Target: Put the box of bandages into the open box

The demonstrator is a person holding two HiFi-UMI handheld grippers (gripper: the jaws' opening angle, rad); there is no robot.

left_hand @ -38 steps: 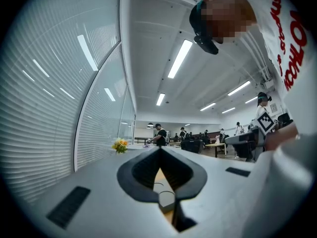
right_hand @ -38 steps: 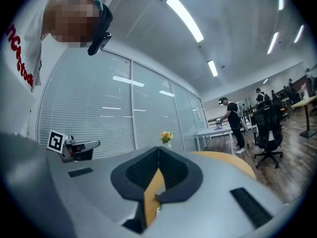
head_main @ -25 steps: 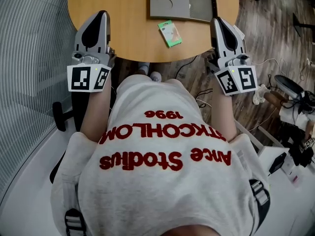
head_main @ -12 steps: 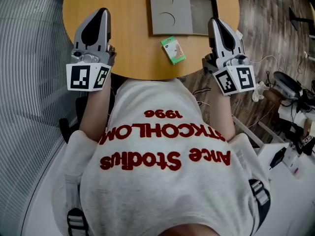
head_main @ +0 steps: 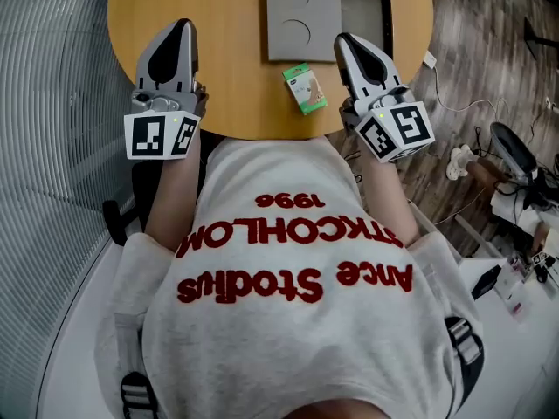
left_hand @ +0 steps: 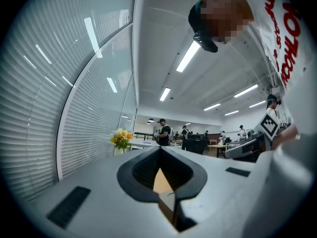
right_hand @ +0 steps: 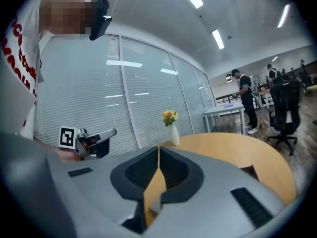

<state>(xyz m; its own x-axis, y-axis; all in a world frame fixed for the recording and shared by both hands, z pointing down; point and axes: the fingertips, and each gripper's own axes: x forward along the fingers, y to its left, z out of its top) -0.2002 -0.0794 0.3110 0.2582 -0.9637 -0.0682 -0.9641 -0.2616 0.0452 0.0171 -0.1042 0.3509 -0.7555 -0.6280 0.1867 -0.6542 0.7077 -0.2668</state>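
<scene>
Your left claw (head_main: 179,29) and right claw (head_main: 343,40) are both clenched shut on nothing, over the desk (head_main: 231,68). The box of bandages (head_main: 304,88) lies between them, nearer the right one. Just behind it sits the open box (head_main: 365,16).

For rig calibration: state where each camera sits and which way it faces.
Head view: on the head, steeply down onto table, bandage box, open box; sweatshirt, left tongs, right tongs show.
Left gripper view: on left tongs, toward blinds, ceiling; sweatshirt shows.
Right gripper view: on right tongs, across the table; sweatshirt shows.
Shared: both gripper views show the flowers and the other tongs.
</scene>
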